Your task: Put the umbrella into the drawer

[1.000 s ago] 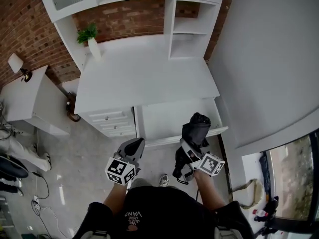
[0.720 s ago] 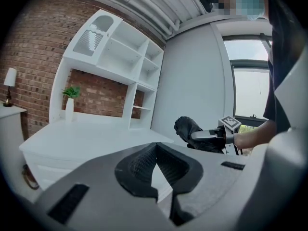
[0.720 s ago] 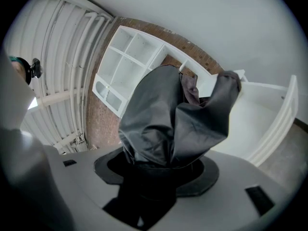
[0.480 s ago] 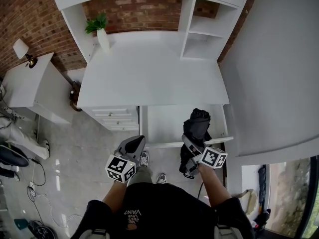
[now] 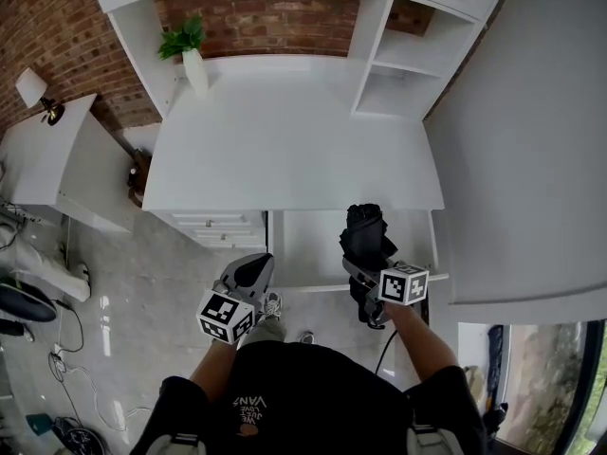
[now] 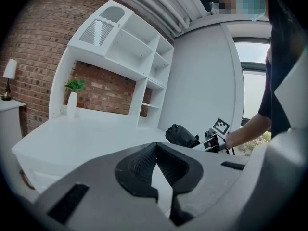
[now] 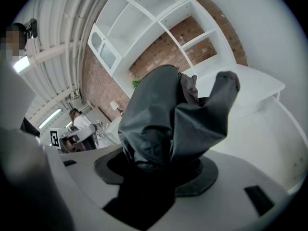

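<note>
The right gripper (image 5: pixel 360 265) is clamped on the folded black umbrella (image 5: pixel 366 229), which hangs over the open drawer (image 5: pixel 305 243) beneath the white desk (image 5: pixel 285 150). The left gripper (image 5: pixel 252 271) hovers alongside, its fingers together and empty.

Left gripper (image 6: pixel 155 147) closed, empty; umbrella (image 6: pixel 182 135) beyond

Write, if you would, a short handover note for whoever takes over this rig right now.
Left gripper: jaws together, empty, held in front of the desk, left of the drawer.
Right gripper: clamped on the folded black umbrella.
Umbrella: held over the right side of the open drawer, not released.
Done: drawer open, umbrella gripped above it.
To do: lower the umbrella into the drawer, open the right jaws, withdraw.
</note>
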A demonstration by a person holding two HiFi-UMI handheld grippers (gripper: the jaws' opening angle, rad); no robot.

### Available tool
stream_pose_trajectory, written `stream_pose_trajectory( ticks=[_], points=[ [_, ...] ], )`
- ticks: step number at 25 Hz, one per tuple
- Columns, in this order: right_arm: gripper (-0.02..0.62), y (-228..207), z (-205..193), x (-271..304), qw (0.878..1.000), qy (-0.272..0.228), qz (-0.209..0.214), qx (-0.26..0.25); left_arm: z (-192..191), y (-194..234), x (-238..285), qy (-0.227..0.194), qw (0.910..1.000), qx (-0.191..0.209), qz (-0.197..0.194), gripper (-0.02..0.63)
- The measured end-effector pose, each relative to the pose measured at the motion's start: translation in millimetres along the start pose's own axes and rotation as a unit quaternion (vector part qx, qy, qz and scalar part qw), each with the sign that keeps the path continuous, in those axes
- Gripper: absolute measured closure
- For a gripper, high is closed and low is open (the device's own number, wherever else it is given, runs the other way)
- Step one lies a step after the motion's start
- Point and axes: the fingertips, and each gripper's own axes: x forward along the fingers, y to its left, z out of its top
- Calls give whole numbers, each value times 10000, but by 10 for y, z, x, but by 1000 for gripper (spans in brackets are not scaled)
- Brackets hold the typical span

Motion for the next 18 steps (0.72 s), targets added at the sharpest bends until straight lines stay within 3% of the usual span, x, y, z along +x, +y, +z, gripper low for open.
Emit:
stream_pose_trajectory(
  ticks=[4, 10, 18],
  points=[
    [341, -146, -2, 206, 9953, 713, -38, -654, -49, 135, 119, 118, 9999, -70, 48, 598],
    [341, -276, -114, 487, 9722, 1750, 76, -1555, -96, 270, 212, 200, 9996, -126, 119, 598],
    [341, -427, -366, 890, 9149, 2860, 224, -2840, -152, 382, 249, 294, 9991, -224, 219, 598]
  ],
)
